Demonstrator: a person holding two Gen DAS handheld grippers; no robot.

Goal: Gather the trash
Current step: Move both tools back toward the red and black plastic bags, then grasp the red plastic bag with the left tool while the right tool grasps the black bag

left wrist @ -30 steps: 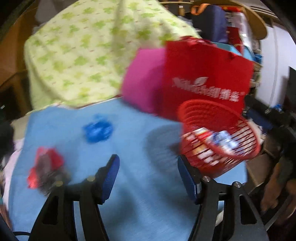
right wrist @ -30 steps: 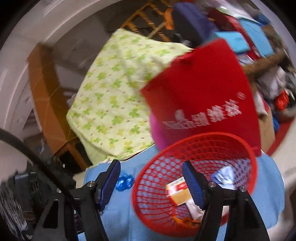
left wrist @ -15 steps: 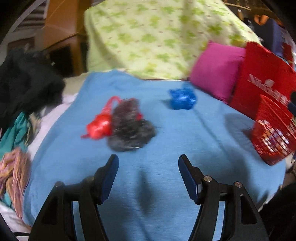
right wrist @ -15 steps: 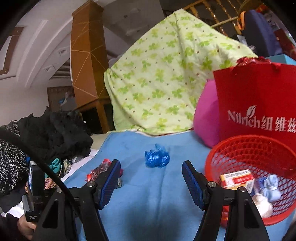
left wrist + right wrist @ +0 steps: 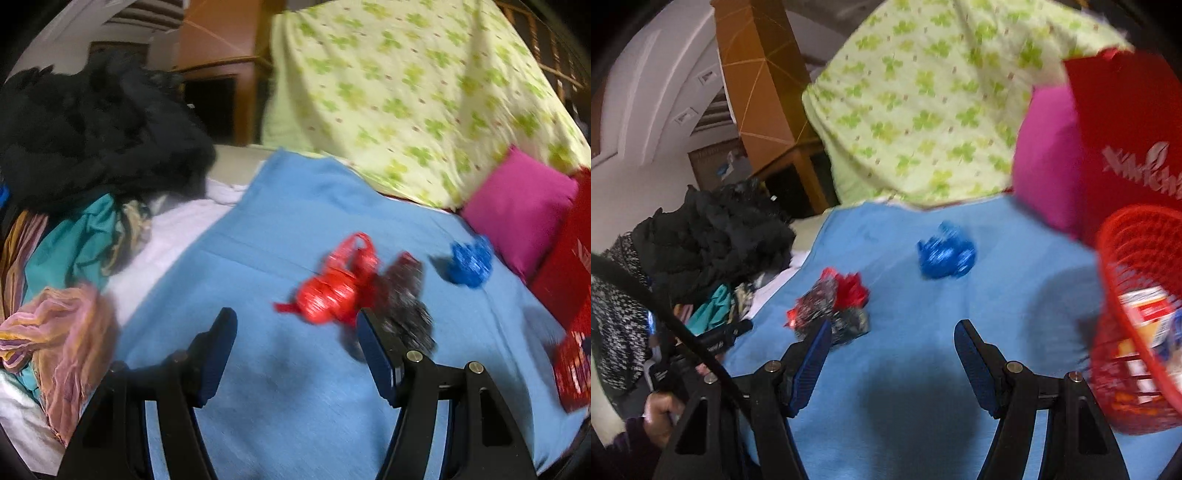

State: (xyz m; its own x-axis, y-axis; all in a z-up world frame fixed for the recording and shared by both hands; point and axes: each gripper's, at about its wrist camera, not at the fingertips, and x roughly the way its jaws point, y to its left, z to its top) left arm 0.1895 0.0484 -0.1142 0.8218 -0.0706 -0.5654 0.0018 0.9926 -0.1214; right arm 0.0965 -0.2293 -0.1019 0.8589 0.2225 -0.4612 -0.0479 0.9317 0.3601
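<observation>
A crumpled red wrapper [image 5: 334,291] lies on the blue blanket [image 5: 288,387] beside a dark crumpled wrapper [image 5: 406,306]; both show in the right wrist view, red [image 5: 849,290] and dark [image 5: 820,314]. A crumpled blue wrapper [image 5: 469,258] lies farther right, also in the right wrist view [image 5: 945,254]. The red mesh basket [image 5: 1137,317] holds trash at the right edge. My left gripper [image 5: 297,328] is open, just short of the red wrapper. My right gripper [image 5: 892,336] is open and empty above the blanket.
A pile of dark and coloured clothes [image 5: 88,155] lies at the left. A magenta cushion [image 5: 517,210], a red paper bag [image 5: 1123,140] and a green-patterned quilt [image 5: 413,85] stand behind the blanket. A hand holding the left gripper [image 5: 661,406] shows at lower left.
Both views have swung left, away from the basket. The left gripper has come closer to the red and dark wrappers. Both grippers stay open.
</observation>
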